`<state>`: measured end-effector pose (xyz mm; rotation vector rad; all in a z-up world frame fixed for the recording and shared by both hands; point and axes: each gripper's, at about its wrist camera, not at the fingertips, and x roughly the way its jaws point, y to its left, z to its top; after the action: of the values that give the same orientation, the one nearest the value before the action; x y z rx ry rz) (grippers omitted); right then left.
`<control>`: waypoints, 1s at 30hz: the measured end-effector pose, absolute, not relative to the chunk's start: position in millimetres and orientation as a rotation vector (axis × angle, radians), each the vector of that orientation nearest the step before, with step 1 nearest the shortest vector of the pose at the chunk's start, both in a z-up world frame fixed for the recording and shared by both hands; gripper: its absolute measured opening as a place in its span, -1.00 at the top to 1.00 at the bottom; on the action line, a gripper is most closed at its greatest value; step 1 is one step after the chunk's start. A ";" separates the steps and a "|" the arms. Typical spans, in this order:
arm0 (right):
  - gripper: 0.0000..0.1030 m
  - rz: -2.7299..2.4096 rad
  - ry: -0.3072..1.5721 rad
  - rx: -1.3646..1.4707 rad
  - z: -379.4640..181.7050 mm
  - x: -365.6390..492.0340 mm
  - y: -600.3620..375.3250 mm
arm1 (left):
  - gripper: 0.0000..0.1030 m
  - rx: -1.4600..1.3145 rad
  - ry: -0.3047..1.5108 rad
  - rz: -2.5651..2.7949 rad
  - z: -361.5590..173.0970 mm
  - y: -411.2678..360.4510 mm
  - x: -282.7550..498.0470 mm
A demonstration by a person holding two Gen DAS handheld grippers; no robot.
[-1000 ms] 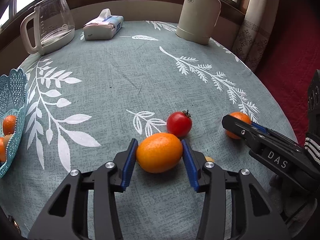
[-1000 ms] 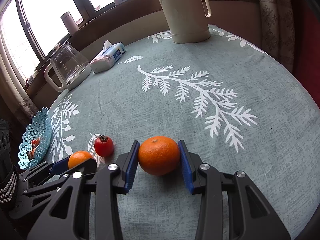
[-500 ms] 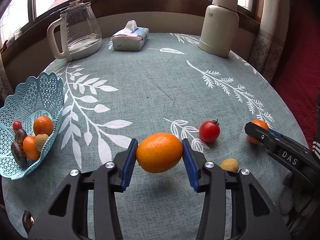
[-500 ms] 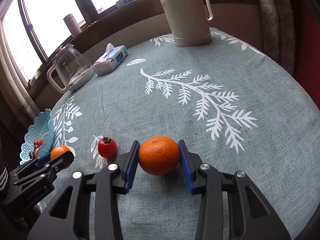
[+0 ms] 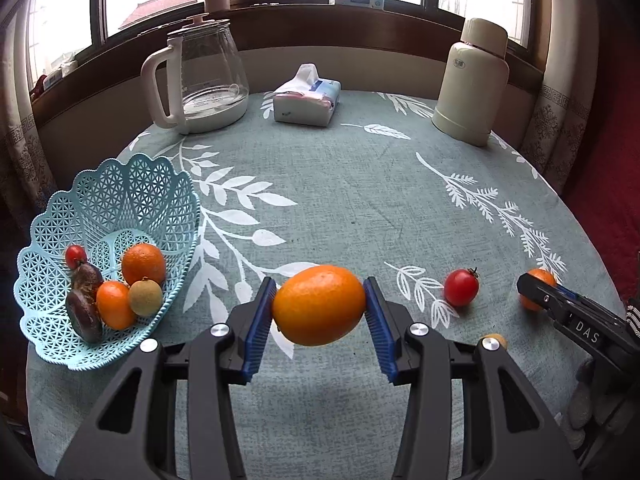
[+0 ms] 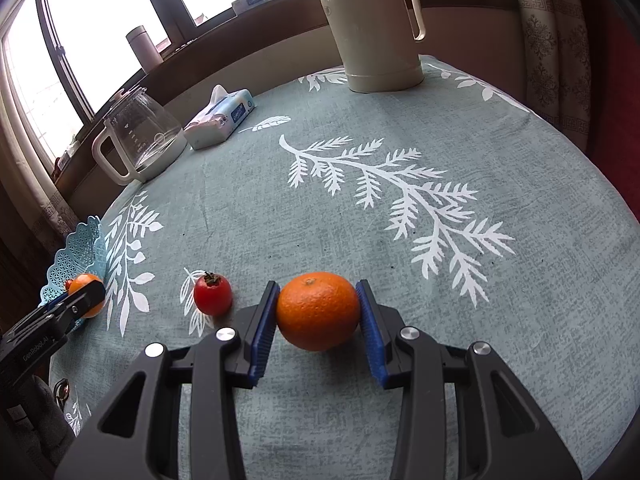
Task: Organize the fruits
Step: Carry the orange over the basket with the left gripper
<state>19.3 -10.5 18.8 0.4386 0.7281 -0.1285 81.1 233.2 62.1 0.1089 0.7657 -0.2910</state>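
My left gripper (image 5: 319, 314) is shut on an oval orange (image 5: 319, 300) and holds it above the tablecloth, with its shadow below. The blue lattice basket (image 5: 120, 184) stands to its left with several fruits inside. My right gripper (image 6: 318, 314) is shut on a round tangerine (image 6: 318, 308), low over the cloth. A red tomato (image 6: 213, 293) lies just left of it, also seen as the tomato (image 5: 461, 287) in the left wrist view. A small yellowish fruit (image 5: 496, 338) lies partly hidden behind my left gripper's right finger.
A glass kettle (image 5: 200, 80), a tissue pack (image 5: 308, 100) and a cream thermos (image 5: 472, 80) stand along the table's far side below the window. The round table's edge curves off on the right, next to a curtain (image 5: 560, 120).
My left gripper has lifted the oval orange off the cloth and carried it left and up, so the basket is now in full view. The right gripper keeps the tangerine and has barely moved.
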 end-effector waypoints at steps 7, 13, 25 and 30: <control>0.23 -0.133 0.731 0.435 18.5 20.0 -10.4 | 0.10 0.071 0.738 -0.243 72.5 260.2 86.3; 0.23 -0.138 0.738 0.430 18.0 20.5 -9.9 | 0.10 0.030 0.713 -0.180 83.8 293.6 92.5; 0.23 -0.153 0.750 0.418 17.8 22.2 -8.1 | 0.10 -0.016 0.692 -0.048 90.9 358.2 100.1; 0.23 -0.163 0.754 0.402 18.4 22.7 -5.6 | 0.10 -0.046 0.696 0.009 88.1 386.2 105.2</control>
<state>22.7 -5.6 18.4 0.4017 0.7541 -0.1629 105.2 386.2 88.1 -0.0457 0.6962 0.0088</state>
